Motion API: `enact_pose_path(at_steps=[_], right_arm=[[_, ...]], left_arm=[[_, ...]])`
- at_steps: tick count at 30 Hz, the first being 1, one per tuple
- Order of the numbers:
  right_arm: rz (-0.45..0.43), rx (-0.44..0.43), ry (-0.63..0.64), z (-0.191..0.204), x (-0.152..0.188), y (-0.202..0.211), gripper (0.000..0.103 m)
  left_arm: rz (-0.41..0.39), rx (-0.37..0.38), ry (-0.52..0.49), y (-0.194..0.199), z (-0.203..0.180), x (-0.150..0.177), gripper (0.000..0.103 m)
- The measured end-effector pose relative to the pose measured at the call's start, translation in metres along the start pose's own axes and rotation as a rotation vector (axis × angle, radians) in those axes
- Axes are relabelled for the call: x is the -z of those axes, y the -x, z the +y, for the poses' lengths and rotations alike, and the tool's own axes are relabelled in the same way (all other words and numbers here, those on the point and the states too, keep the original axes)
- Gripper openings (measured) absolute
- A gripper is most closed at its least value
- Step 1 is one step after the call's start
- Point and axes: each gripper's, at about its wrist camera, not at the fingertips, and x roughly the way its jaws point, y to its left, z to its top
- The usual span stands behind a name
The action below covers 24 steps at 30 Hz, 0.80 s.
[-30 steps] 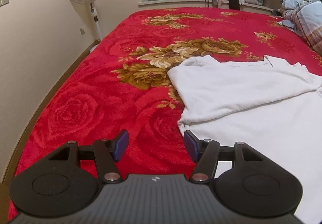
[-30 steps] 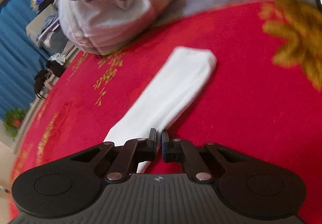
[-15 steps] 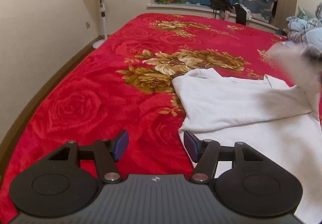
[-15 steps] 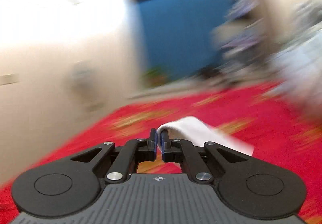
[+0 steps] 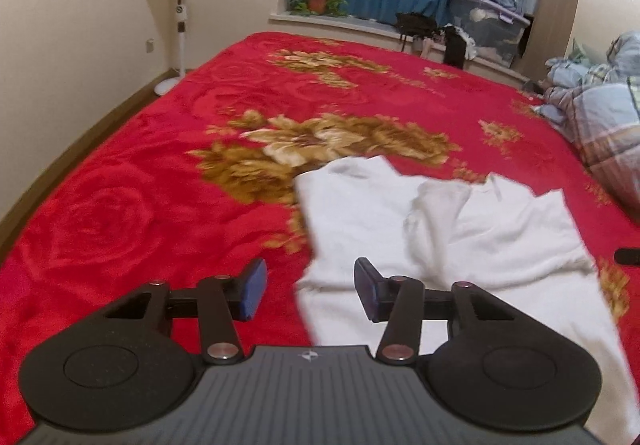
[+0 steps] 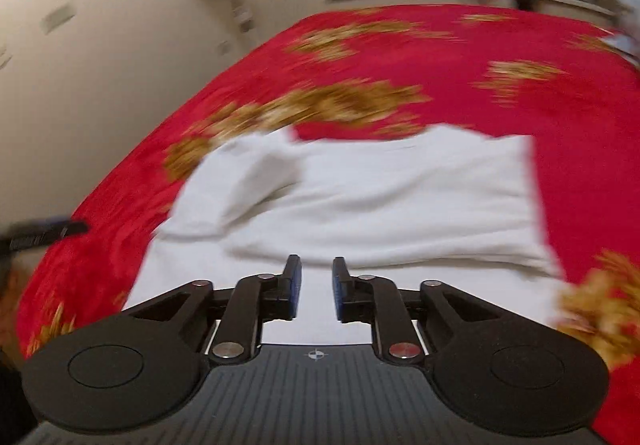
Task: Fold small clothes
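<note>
Right wrist view: the right hand-held gripper (image 6: 316,293), clamped on a sleeve a second ago, is now parted and empty; the sleeve has been laid across the white garment (image 6: 380,201). One fold is judged done. The left hand-held gripper (image 5: 308,287) is held wide open over the garment's edge. The garment lies rumpled on the red bed (image 5: 120,205), toward 3 o'clock, sleeves folded inward.

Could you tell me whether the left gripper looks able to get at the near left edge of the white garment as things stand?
Probably yes: the left gripper is open, and the white garment lies just ahead of it on the red blanket with nothing between.
</note>
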Motion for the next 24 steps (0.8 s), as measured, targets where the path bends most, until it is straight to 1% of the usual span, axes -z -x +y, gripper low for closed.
enact_pose_path(at_steps=[2,3,4,5,6,7,8,9,11,15,16,17,18,19,20,22,23,24], right_arm=[[-0.047,0.024,-0.105,-0.031,0.003,0.005,0.021],[-0.052,0.034,-0.16,-0.043,0.011,0.004,0.022],[-0.048,0.052,-0.205,-0.055,0.018,-0.002,0.022],[-0.032,0.088,-0.247,-0.067,0.02,-0.008,0.022],[-0.024,0.105,-0.287,-0.073,0.02,-0.015,0.024],[-0.019,0.092,-0.338,-0.081,0.021,-0.023,0.025],[-0.003,0.074,-0.373,-0.09,0.021,-0.03,0.025],[0.018,0.082,-0.408,-0.098,0.022,-0.038,0.025],[0.032,0.109,-0.467,-0.109,0.025,-0.049,0.025],[0.081,0.08,-0.555,-0.124,0.027,-0.077,0.025],[0.093,0.074,-0.585,-0.129,0.027,-0.083,0.025],[0.096,0.067,-0.609,-0.133,0.027,-0.085,0.025],[0.094,0.06,-0.631,-0.137,0.026,-0.087,0.025],[0.091,0.057,-0.651,-0.141,0.025,-0.09,0.025],[0.086,0.055,-0.675,-0.145,0.024,-0.093,0.025],[0.084,0.045,-0.721,-0.151,0.022,-0.098,0.025],[0.084,0.04,-0.738,-0.154,0.02,-0.099,0.025],[0.082,0.037,-0.75,-0.156,0.019,-0.1,0.025]], left_arm=[[0.014,0.036,0.0,-0.017,-0.022,-0.011,0.054],[0.031,0.053,0.001,-0.027,-0.034,-0.016,0.055],[0.062,0.073,0.012,-0.04,-0.047,-0.021,0.058],[0.093,0.085,0.027,-0.054,-0.058,-0.026,0.061],[0.119,0.092,0.04,-0.067,-0.07,-0.03,0.062],[0.145,0.095,0.049,-0.08,-0.082,-0.034,0.064],[0.174,0.091,0.053,-0.096,-0.096,-0.04,0.067],[0.191,0.08,0.047,-0.108,-0.108,-0.044,0.067],[0.215,0.033,0.018,-0.135,-0.131,-0.053,0.07],[0.277,-0.056,-0.045,-0.183,-0.153,-0.067,0.07],[0.28,-0.08,-0.074,-0.19,-0.153,-0.07,0.066],[0.279,-0.109,-0.1,-0.194,-0.152,-0.074,0.048],[0.278,-0.119,-0.119,-0.196,-0.149,-0.079,0.033],[0.275,-0.106,-0.129,-0.194,-0.143,-0.084,0.01],[0.253,-0.087,-0.131,-0.187,-0.135,-0.093,0.01],[0.159,-0.081,-0.115,-0.164,-0.116,-0.109,0.01],[0.093,-0.071,-0.073,-0.147,-0.101,-0.118,0.01],[0.042,-0.05,-0.017,-0.134,-0.085,-0.122,0.01]])
